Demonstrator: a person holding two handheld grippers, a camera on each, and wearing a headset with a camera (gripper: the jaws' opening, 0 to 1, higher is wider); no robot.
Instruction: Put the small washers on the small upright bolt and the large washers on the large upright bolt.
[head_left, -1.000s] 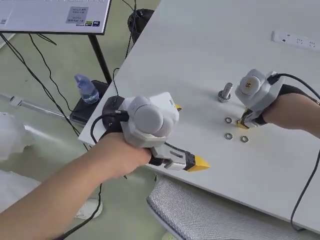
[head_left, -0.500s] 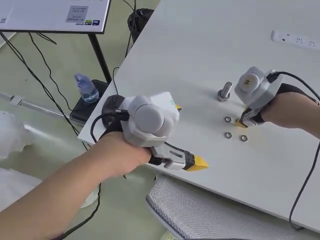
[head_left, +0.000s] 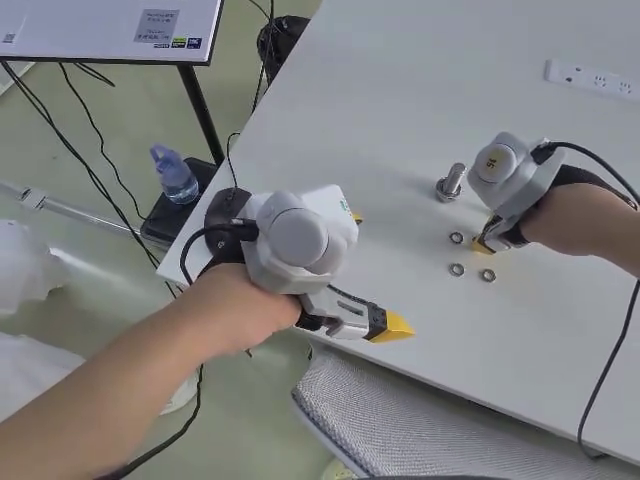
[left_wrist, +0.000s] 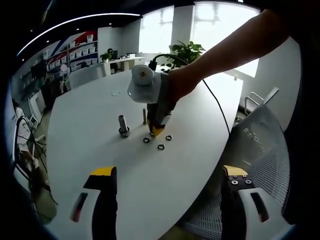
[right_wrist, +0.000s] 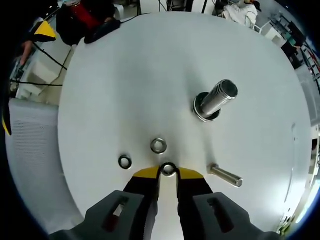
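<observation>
The large upright bolt (head_left: 452, 183) (right_wrist: 216, 99) (left_wrist: 123, 125) stands on the white table (head_left: 400, 90), with a washer (right_wrist: 205, 113) around its base. Just to its right in the left gripper view stands the small bolt (right_wrist: 226, 175) (left_wrist: 144, 115). Loose washers (head_left: 456, 238) (head_left: 456, 269) (head_left: 487, 275) lie in front of the large bolt. My right gripper (head_left: 485, 244) (right_wrist: 168, 173) (left_wrist: 157, 130) has its tips down on the table, its jaws shut on a small washer (right_wrist: 168, 169). Two washers (right_wrist: 158, 145) (right_wrist: 125, 162) lie just beyond. Near the table's front edge my left gripper (head_left: 392, 325) (left_wrist: 167, 172) hangs open and holds nothing.
A mesh chair (head_left: 400, 420) sits below the table's near edge. A power strip (head_left: 590, 80) lies at the far right of the table. A water bottle (head_left: 172, 175) and cables are on the floor to the left.
The right gripper has stayed at the washers, leaning slightly further over them. The left gripper has hardly moved.
</observation>
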